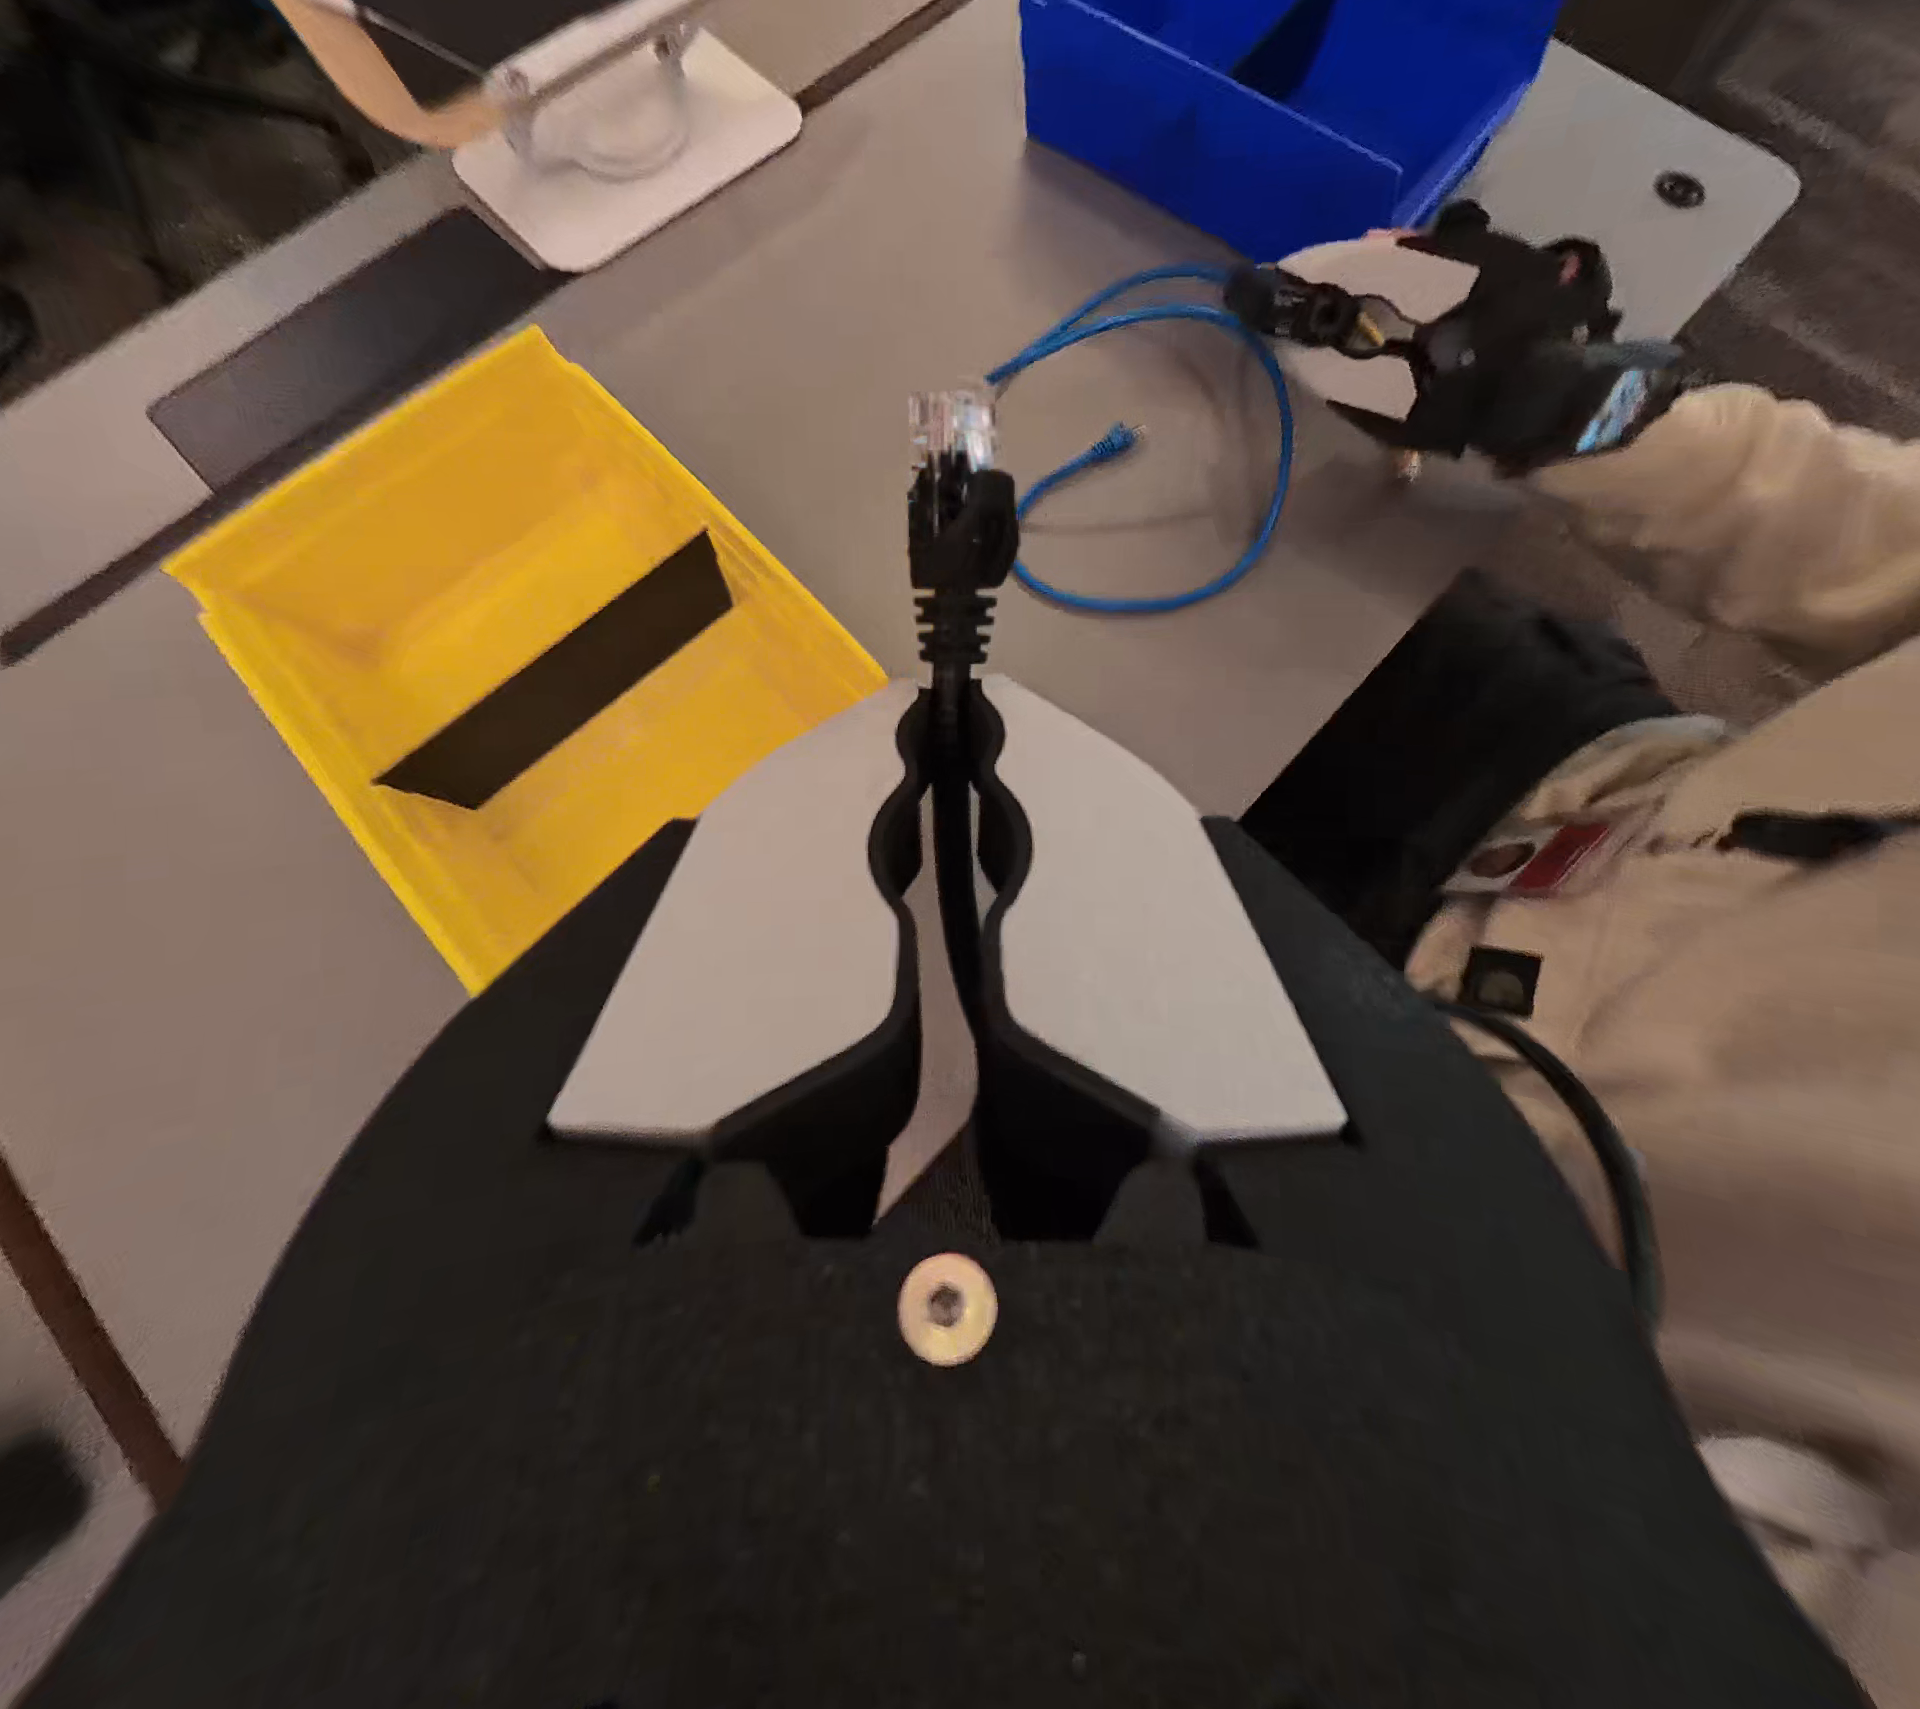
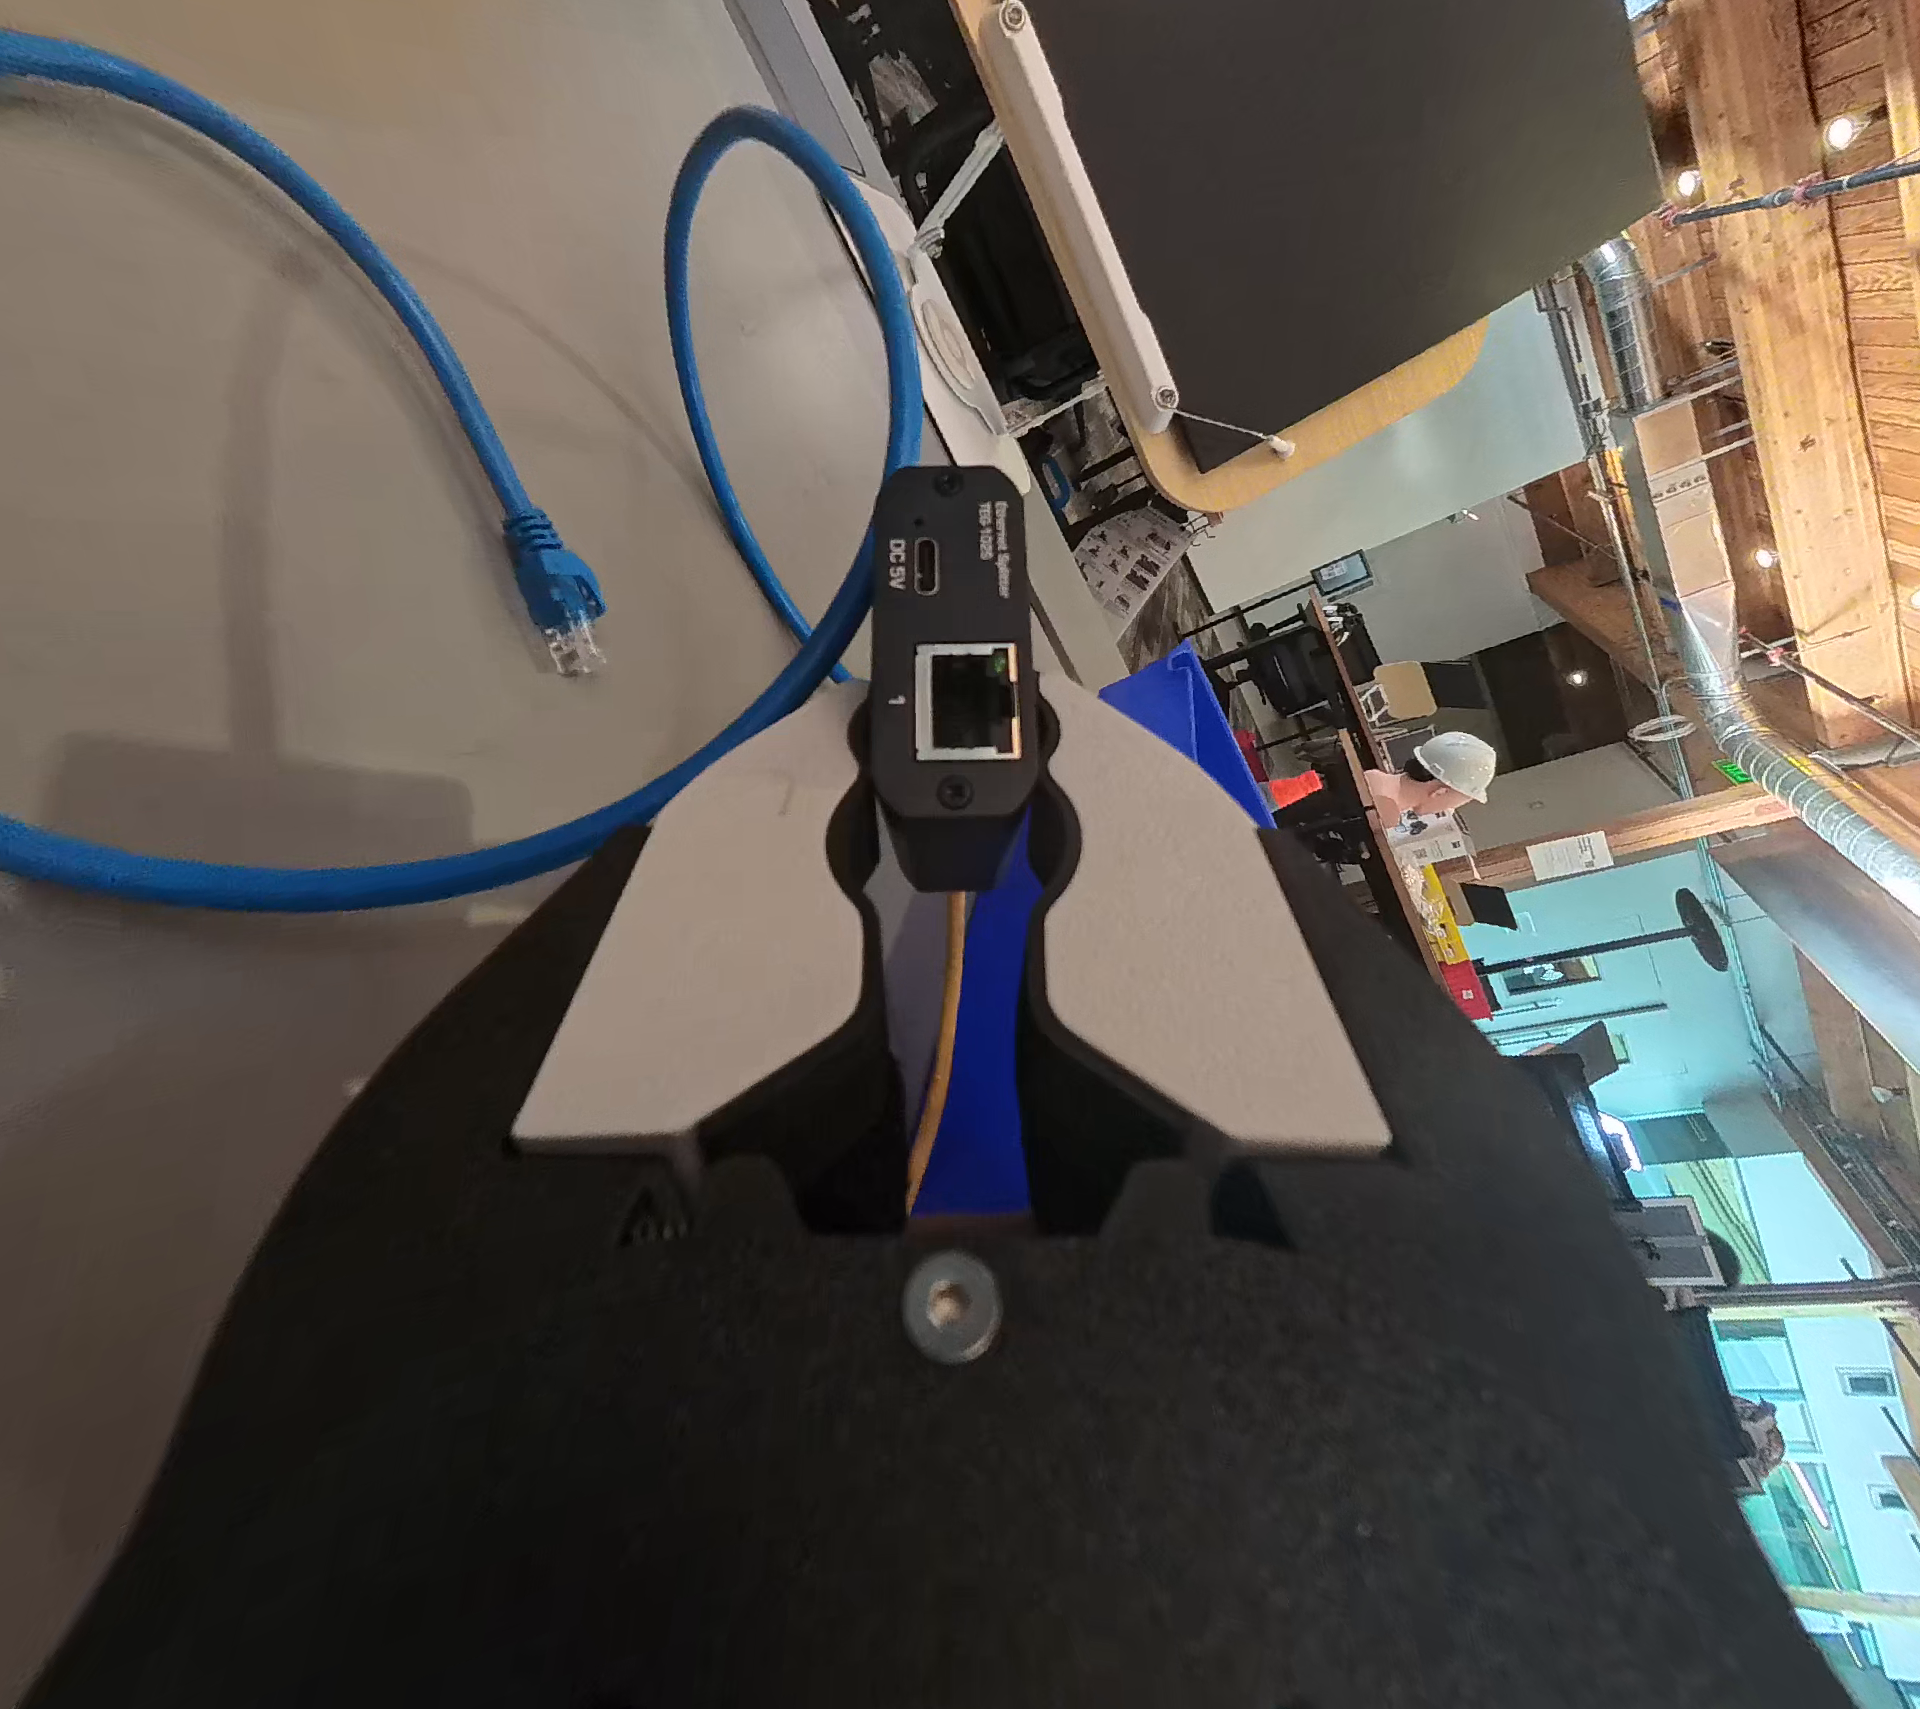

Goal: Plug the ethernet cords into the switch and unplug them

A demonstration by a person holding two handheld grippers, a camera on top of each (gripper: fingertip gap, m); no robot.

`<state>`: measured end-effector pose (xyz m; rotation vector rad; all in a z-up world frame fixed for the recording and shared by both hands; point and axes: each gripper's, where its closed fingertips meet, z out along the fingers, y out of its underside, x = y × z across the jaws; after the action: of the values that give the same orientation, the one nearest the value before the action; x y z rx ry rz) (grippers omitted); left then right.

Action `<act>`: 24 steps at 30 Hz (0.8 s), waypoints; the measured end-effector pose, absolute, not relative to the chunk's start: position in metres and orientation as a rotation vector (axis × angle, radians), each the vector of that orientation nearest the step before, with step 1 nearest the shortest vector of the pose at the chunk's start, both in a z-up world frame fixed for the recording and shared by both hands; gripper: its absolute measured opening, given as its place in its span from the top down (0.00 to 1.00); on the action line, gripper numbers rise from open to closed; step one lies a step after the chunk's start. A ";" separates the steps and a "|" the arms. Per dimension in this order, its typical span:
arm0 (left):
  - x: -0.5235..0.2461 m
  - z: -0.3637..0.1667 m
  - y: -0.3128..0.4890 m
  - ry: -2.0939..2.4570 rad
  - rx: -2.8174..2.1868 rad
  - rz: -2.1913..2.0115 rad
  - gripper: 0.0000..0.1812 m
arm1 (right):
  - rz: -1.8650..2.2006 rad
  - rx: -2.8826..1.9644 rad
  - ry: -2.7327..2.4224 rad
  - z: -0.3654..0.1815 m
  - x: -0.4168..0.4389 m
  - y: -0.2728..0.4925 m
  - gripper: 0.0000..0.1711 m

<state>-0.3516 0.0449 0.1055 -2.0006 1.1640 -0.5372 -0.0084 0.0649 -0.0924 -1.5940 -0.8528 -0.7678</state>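
My left gripper [image 1: 951,703] is shut on a black ethernet cord [image 1: 956,537]; its clear plug points up above the table. My right gripper [image 2: 951,724] is shut on a small black switch [image 2: 951,672], whose empty port faces the camera. A yellow cord [image 2: 935,1036] runs from the switch's back between the fingers. In the left wrist view the right gripper [image 1: 1382,340] holds the switch [image 1: 1288,303] at the right, above the table. A blue ethernet cord [image 1: 1226,454] lies looped on the table; its free plug [image 2: 561,599] lies flat.
A yellow bin [image 1: 499,620] sits on the grey table [image 1: 831,257] at the left, a blue bin [image 1: 1278,38] at the back right. A white stand base [image 1: 634,132] with a dark wood-framed panel [image 2: 1299,101] stands behind. A person's beige sleeve [image 1: 1714,537] is at the right. Across from one pair of fingers to the other is roughly 40 cm.
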 end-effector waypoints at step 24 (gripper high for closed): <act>-0.113 -0.107 0.014 1.870 -2.576 -0.995 0.97 | -0.950 -1.526 -1.064 -0.111 -0.045 0.074 0.86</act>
<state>-0.1135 0.0139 -0.1067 -2.5761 1.8700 -0.9950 -0.0446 0.0742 -0.1105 -1.5260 -1.0636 -0.9498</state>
